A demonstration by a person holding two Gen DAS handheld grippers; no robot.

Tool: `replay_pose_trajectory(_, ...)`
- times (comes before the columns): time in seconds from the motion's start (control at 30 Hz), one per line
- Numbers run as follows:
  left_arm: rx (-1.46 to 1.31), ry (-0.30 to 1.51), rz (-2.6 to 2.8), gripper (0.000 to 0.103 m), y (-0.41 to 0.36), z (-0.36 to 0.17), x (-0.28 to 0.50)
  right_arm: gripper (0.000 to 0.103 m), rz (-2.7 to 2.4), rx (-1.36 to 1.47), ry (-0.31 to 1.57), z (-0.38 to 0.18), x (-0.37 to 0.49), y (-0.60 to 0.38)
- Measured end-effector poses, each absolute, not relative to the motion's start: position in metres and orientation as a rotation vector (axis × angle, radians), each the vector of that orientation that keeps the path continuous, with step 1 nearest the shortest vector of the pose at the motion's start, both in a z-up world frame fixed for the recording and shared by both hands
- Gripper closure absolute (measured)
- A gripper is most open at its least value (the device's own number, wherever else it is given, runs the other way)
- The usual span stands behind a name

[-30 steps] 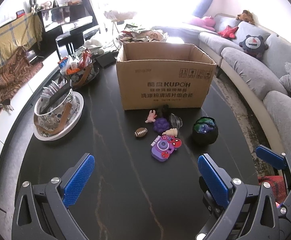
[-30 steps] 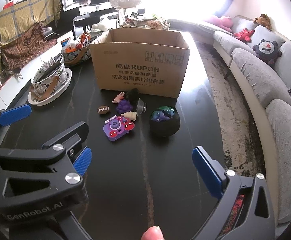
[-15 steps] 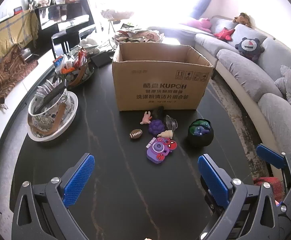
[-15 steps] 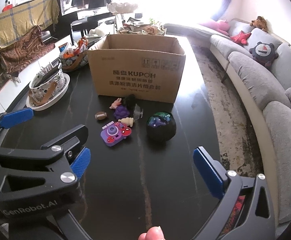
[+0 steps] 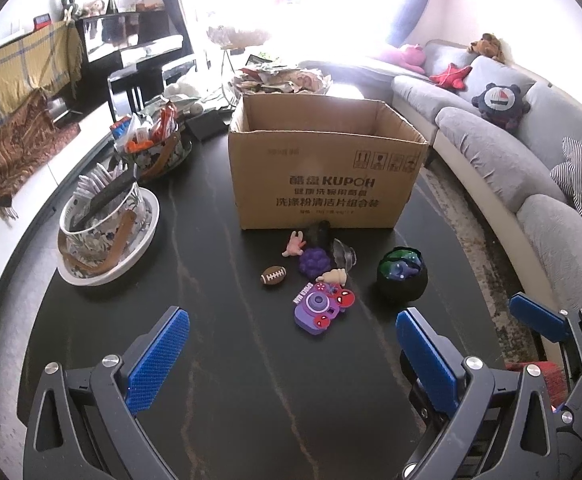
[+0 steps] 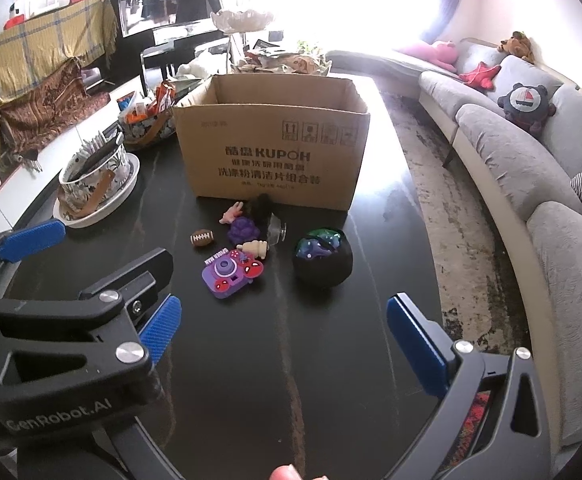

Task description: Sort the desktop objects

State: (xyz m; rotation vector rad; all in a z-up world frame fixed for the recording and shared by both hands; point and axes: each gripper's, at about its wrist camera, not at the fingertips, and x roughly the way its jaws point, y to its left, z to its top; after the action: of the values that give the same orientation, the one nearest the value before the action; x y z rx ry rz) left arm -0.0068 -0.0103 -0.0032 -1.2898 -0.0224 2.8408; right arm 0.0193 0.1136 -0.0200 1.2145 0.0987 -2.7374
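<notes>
An open cardboard box (image 5: 327, 168) (image 6: 271, 152) stands on the dark round table (image 5: 219, 360). In front of it lie small toys: a purple toy camera (image 5: 321, 308) (image 6: 231, 272), a tiny football (image 5: 273, 275) (image 6: 202, 237), a purple grape cluster (image 5: 314, 261), a pink figure (image 5: 294, 243), a cream cone shape (image 5: 333, 276) and a black pot with coloured items (image 5: 403, 276) (image 6: 323, 258). My left gripper (image 5: 291, 360) is open and empty, short of the toys. My right gripper (image 6: 283, 336) is open and empty, beside the left one.
A white bowl on a plate (image 5: 107, 236) and a basket of snacks (image 5: 151, 148) stand at the table's left. A grey curved sofa (image 5: 531, 160) with cushions runs along the right. Clutter lies behind the box.
Both grippers have drawn back and risen slightly; the box and toys look a little farther and lower in view. Nothing was grasped.
</notes>
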Motion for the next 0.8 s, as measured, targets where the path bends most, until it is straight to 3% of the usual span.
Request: replay_pose_trajectory(0.8,-1.349,-0.032,2.814,0.001,-0.01,-0.013,-0.014,0.001,-2.702,1.25,0.074,-0.028,0.014,0.115)
